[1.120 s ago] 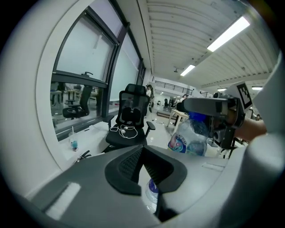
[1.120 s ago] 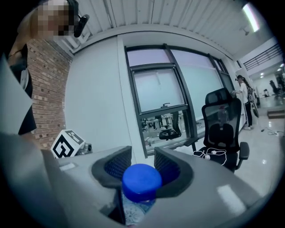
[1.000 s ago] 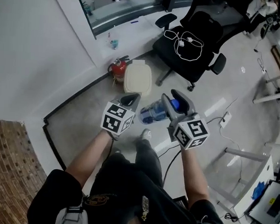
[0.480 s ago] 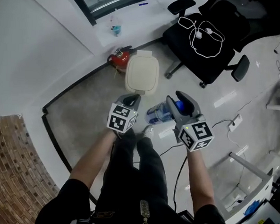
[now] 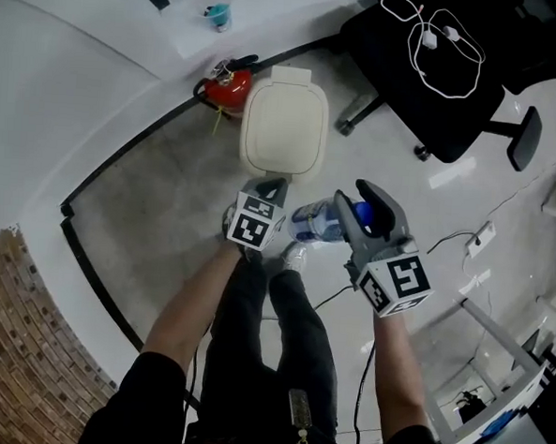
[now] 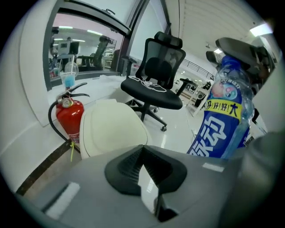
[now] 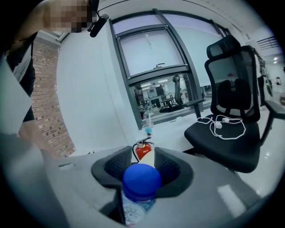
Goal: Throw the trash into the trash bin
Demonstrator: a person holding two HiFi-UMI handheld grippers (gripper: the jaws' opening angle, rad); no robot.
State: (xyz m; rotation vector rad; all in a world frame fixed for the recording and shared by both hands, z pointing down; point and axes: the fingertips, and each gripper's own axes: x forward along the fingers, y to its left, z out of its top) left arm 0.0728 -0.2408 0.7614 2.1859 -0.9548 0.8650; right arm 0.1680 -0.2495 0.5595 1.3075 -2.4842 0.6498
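The trash bin [image 5: 284, 123], cream with its lid down, stands on the floor by the wall. It is just beyond both grippers and fills the left gripper view's middle as the bin [image 6: 111, 129]. My right gripper [image 5: 354, 200] is shut on a clear plastic bottle [image 5: 317, 221] with a blue label, which lies sideways toward the left gripper. The bottle's blue cap [image 7: 141, 180] sits between the right gripper [image 7: 142, 167] pads. My left gripper [image 5: 269, 185] hangs beside the bottle with its tips together and nothing in them. The bottle [image 6: 222, 116] stands to the right of the left gripper [image 6: 142, 149].
A red fire extinguisher [image 5: 221, 83] stands against the bin's left side, below a window ledge with a drink cup [image 5: 216, 14]. A black office chair [image 5: 438, 57] with a white cable on its seat is to the right. My legs and shoe [image 5: 295, 257] are below the grippers.
Both grippers have come down and closer to the bin, the bottle still in the right one. The bin now lies directly ahead of them and looks larger.
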